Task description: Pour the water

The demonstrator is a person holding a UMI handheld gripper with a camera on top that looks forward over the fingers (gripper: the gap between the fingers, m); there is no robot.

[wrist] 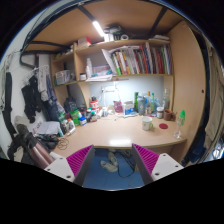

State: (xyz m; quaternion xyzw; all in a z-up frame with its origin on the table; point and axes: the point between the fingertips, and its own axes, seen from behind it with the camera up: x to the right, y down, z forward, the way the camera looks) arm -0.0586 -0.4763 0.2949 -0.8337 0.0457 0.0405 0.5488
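Observation:
My gripper (112,160) is open and empty, and its magenta pads (79,158) stand wide apart. It is held back from a light wooden desk (112,130). A clear bottle with a green cap (181,121) stands near the desk's right end. A small cup-like thing (148,125) sits to its left. Several more bottles (140,103) stand at the back of the desk. Between the fingers I see only a blue surface (105,170), low down in front of the desk, with a pale object (108,157) lying on it.
Shelves with books (135,60) rise above the desk, under a bright light (98,28). Clutter (72,118) crowds the desk's left part. Dark things (35,95) hang at the left wall. A wooden side panel (186,70) closes the right.

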